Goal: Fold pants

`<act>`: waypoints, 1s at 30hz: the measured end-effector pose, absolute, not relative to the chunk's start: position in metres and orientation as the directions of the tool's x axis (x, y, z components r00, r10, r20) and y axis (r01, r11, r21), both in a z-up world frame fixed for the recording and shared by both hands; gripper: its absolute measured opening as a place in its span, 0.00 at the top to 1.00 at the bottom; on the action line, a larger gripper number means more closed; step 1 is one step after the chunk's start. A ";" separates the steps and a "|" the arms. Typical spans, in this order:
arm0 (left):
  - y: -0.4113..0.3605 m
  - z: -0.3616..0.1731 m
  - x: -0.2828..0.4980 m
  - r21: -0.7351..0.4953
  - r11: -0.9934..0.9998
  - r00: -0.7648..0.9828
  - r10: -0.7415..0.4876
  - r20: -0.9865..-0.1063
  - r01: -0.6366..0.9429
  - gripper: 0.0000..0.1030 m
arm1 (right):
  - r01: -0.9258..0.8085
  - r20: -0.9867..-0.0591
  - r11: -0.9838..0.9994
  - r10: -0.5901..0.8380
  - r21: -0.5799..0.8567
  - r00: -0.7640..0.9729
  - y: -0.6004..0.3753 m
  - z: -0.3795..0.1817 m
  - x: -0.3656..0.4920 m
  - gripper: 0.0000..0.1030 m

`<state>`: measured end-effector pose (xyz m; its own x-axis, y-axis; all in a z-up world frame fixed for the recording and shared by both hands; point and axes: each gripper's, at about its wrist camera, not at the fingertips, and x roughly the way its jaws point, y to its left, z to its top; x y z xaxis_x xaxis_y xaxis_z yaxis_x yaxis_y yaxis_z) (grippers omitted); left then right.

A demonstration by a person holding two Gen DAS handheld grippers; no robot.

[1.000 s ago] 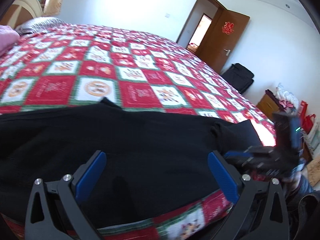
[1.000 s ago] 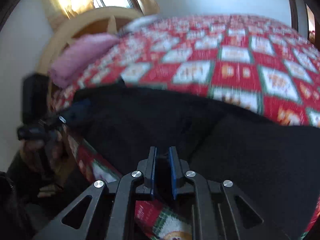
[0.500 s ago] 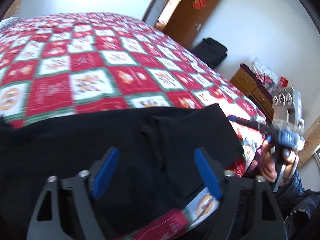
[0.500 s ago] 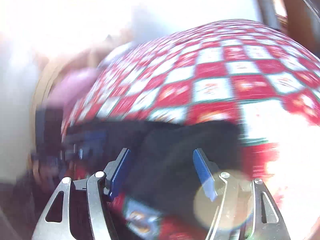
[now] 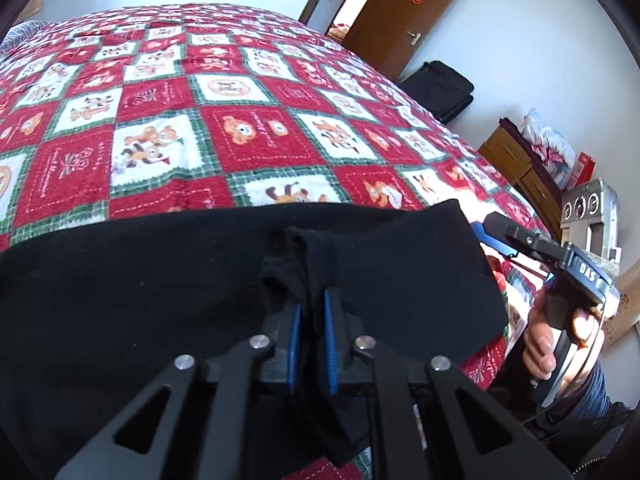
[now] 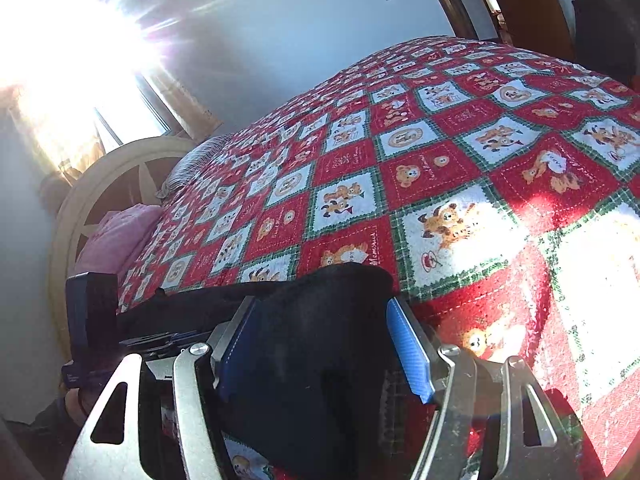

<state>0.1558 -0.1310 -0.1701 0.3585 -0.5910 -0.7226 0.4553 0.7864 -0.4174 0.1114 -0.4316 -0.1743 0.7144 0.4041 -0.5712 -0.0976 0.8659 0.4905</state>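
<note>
Now: quilt (image 5: 168,152) under pants (image 5: 160,280); left tongs (image 5: 312,316) pinch pants; right tongs (image 6: 320,344) wide

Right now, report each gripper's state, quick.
Left gripper: has just closed, shut on a pinched fold of the black pants.
Right gripper: open, jaws astride the pants' end, not pressing it.

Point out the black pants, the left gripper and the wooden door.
black pants (image 5: 400,264), left wrist view: flat cloth right of the pinched fold.
left gripper (image 5: 311,308), left wrist view: between its fingertips, shut on the fold.
wooden door (image 5: 404,20), left wrist view: open panel's face.
</note>
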 end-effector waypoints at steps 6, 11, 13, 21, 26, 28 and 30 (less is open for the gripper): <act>-0.114 -0.139 0.154 -0.426 0.774 0.421 -0.620 -0.662 0.468 0.92 | -0.050 -0.542 0.861 0.363 0.507 0.758 -0.446 -0.170 0.107 0.35; -0.092 -0.127 0.165 -0.398 0.806 0.465 -0.582 -0.667 0.439 0.92 | -0.056 -0.551 0.865 0.366 0.499 0.750 -0.443 -0.173 0.109 0.35; -0.083 -0.129 0.169 -0.399 0.814 0.469 -0.573 -0.672 0.422 0.92 | -0.065 -0.557 0.872 0.366 0.486 0.746 -0.439 -0.173 0.110 0.35; -0.062 -0.143 0.169 -0.441 0.834 0.459 -0.550 -0.698 0.330 0.92 | -0.082 -0.569 0.889 0.357 0.451 0.741 -0.430 -0.176 0.109 0.35; -0.056 -0.154 0.174 -0.437 0.849 0.445 -0.529 -0.723 0.298 0.92 | -0.118 -0.565 0.891 0.376 0.439 0.734 -0.422 -0.174 0.107 0.35; -0.054 -0.162 0.174 -0.446 0.849 0.434 -0.528 -0.730 0.283 0.91 | -0.213 -0.530 0.883 0.428 0.418 0.733 -0.407 -0.164 0.100 0.35; -0.053 -0.168 0.173 -0.451 0.851 0.428 -0.525 -0.736 0.269 0.90 | -0.316 -0.524 0.864 0.492 0.391 0.696 -0.386 -0.159 0.094 0.35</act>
